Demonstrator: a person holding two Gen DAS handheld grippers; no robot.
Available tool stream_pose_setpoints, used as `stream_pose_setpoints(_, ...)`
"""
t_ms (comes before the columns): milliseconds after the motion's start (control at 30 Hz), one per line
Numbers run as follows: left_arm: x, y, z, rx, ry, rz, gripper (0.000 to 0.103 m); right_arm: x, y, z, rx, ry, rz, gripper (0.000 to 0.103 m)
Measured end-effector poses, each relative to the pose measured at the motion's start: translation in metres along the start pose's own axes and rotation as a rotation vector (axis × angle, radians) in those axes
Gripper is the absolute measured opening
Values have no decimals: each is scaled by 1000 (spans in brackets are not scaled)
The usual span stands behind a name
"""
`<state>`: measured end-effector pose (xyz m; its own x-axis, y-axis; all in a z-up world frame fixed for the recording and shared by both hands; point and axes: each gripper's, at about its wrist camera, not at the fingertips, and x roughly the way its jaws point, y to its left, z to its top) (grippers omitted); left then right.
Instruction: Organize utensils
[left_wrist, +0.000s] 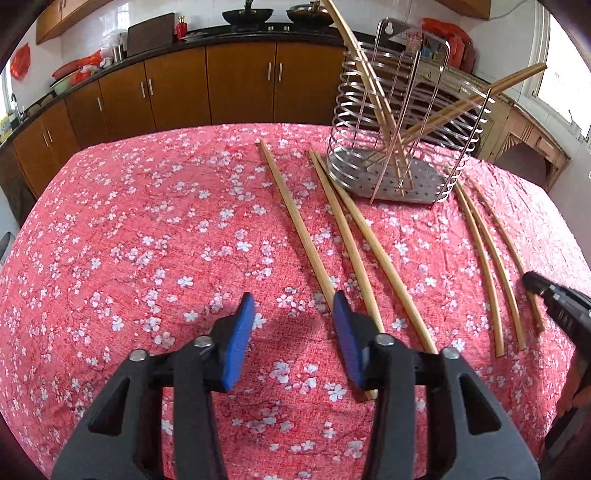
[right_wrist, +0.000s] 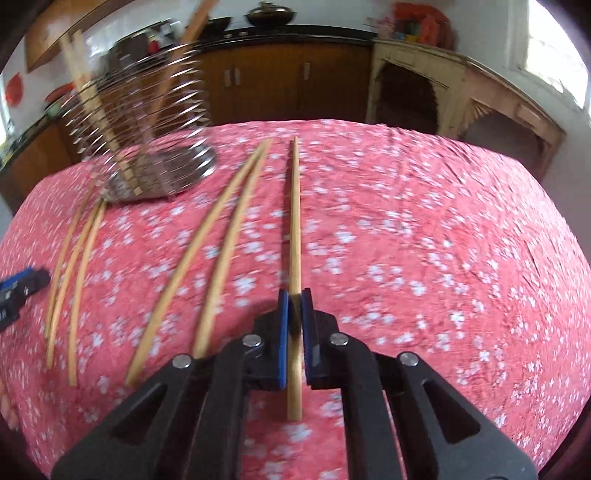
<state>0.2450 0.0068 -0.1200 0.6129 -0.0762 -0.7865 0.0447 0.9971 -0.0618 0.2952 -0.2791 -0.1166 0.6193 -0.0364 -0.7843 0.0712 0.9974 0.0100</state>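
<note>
Several wooden chopsticks lie on the red floral cloth (left_wrist: 147, 240). In the left wrist view, three of them (left_wrist: 343, 229) lie left of a wire utensil holder (left_wrist: 391, 184) and three (left_wrist: 484, 258) lie to its right. The holder (right_wrist: 159, 181) has a few chopsticks leaning inside. My left gripper (left_wrist: 293, 295) is open low over the cloth, and the near end of the leftmost chopstick (left_wrist: 295, 221) runs to its right pad. My right gripper (right_wrist: 294, 293) is shut on the rightmost chopstick (right_wrist: 294, 206), its blue pads pressing the stick near its near end. That gripper (left_wrist: 535, 284) shows at the right edge.
Brown kitchen cabinets (left_wrist: 236, 81) with a dark counter and woks stand behind the table. A pale carved cabinet (right_wrist: 424, 85) stands at the back right. The left gripper's tip (right_wrist: 26, 280) shows at the left edge of the right wrist view.
</note>
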Motion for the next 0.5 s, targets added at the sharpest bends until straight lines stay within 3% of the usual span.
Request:
stream_pose_setpoints(367, 15, -27, 6, 13, -3, -5, 39, 4, -4, -2, -18, -15, -9, 8)
stream_pose_setpoints(400, 16, -29, 6, 23, -7, 24, 28, 3, 1, -4, -23, -17, -10, 8)
stream_pose_setpoints(500, 19, -27, 11, 27, -8, 57, 13, 4, 2, -3, -33, -22, -12, 8)
